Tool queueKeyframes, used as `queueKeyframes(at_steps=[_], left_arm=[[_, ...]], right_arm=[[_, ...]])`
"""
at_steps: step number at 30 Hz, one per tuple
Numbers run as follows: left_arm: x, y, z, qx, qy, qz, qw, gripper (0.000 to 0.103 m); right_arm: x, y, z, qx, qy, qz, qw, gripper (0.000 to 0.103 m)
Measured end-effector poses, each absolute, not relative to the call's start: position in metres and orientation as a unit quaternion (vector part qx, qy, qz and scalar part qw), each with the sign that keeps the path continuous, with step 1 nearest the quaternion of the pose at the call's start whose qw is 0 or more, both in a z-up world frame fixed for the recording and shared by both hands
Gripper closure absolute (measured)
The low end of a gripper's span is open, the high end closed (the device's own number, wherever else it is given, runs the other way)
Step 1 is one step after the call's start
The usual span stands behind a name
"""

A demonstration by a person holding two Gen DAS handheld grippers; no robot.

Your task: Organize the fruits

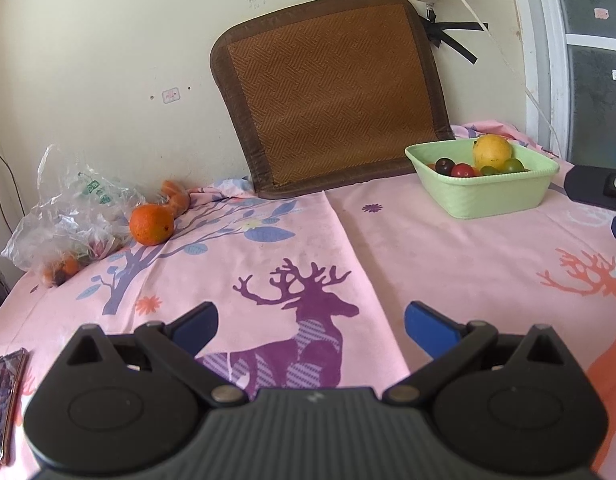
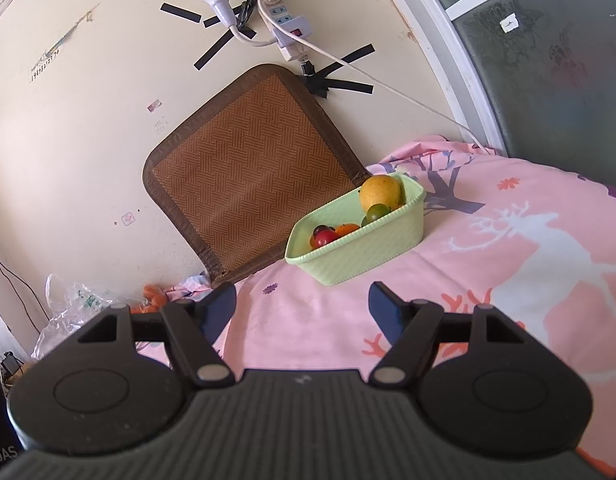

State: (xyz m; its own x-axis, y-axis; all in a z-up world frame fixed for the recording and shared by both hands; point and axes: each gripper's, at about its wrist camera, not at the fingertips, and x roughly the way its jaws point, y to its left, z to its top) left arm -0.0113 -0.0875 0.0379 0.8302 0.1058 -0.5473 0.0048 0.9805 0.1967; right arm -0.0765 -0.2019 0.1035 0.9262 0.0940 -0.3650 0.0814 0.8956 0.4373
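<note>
Both grippers — left gripper (image 1: 311, 326), right gripper (image 2: 302, 306) — agape, empty.

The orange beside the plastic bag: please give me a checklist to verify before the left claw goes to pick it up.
1. Left claw open and holding nothing: ok.
2. Orange free on the sheet, top and front exposed: ok.
3. Orange clear of the plastic bag: cannot tell, they look very close.
4. Path over the pink sheet unobstructed: ok.
5. Green basket has room beside the mango: ok, but it looks tight.
6. Right claw open, away from the orange: ok.
</note>
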Motion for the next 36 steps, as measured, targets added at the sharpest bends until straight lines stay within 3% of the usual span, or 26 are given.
queueKeyframes(at_steps=[36], left_arm=[[-0.005,-0.092,0.025,0.114,0.337,-0.001,0.934,0.0]], right_arm=[[-0.074,-0.203,0.1,0.23,0.197,0.004,0.953,0.028]])
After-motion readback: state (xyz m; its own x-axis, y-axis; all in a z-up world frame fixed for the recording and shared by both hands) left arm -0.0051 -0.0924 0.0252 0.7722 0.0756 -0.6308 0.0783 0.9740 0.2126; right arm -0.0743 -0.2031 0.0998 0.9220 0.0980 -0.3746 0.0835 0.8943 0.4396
